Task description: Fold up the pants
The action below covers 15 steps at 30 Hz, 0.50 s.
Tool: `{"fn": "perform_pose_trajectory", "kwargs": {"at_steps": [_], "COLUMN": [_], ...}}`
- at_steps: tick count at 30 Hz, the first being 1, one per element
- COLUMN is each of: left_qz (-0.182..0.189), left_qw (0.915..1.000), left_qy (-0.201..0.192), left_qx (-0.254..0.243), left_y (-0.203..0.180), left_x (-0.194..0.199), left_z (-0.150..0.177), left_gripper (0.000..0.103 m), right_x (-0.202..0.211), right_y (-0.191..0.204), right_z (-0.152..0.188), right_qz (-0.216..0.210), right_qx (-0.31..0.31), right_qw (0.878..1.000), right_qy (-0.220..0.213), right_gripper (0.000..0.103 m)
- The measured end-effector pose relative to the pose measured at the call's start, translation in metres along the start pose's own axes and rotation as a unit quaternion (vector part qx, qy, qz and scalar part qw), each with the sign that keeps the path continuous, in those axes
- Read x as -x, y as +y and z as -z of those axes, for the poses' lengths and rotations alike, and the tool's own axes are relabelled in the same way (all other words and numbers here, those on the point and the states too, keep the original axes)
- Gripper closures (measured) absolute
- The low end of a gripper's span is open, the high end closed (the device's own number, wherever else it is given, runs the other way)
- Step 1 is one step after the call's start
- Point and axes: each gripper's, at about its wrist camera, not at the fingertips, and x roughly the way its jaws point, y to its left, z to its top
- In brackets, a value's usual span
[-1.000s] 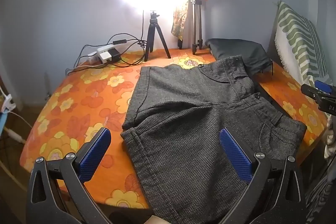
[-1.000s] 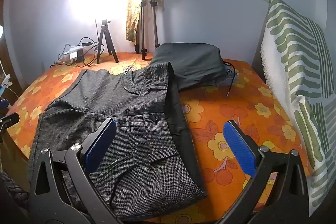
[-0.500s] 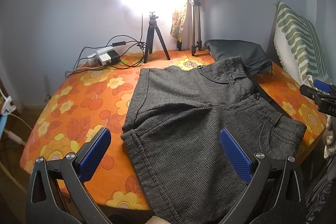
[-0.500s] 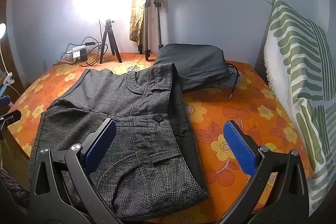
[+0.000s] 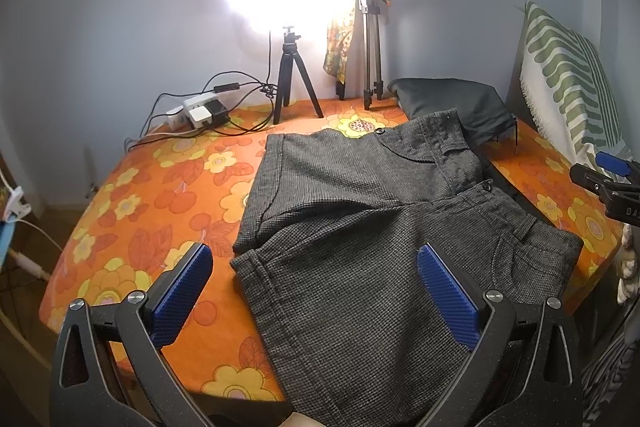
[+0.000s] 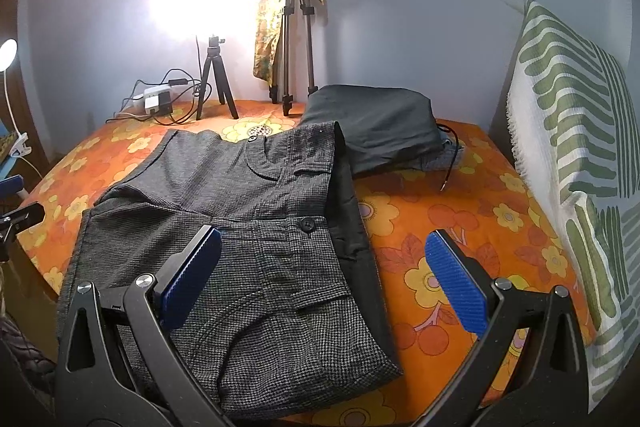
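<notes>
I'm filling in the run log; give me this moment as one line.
left tool: open, above pants | right tool: open, empty | pants: flat on bedspread, unfolded

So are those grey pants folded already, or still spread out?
Partly folded. The grey pants lie doubled on the orange floral cloth, one layer overlapping the other, two waist buttons showing.

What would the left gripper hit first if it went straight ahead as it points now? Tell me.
Most likely the grey pants: the left gripper, jaws open, points down onto the near leg spread on the floral tablecloth. Depth is uncertain.
</notes>
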Motion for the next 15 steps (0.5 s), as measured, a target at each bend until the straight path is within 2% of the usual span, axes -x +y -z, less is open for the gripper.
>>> {"fn": "perform_pose_trajectory", "kwargs": {"at_steps": [3,15], "left_qz": [0.001,0.002], "left_qw": [1.0000,1.0000], "left_qy": [0.000,0.003], "left_qx": [-0.001,-0.002], "left_y": [-0.0005,-0.0012], "left_x": [0.0002,-0.0013], "left_z": [0.0003,0.0028], "left_gripper": [0.005,0.006], "right_x": [0.0014,0.0034], "right_y": [0.0011,0.0028], "right_z": [-0.0003,0.0002], "right_qz": [-0.003,-0.010], "right_qx": [0.001,0.006], "right_qw": [1.000,1.000], "right_qy": [-0.002,-0.004], "right_gripper": [0.000,0.000]}}
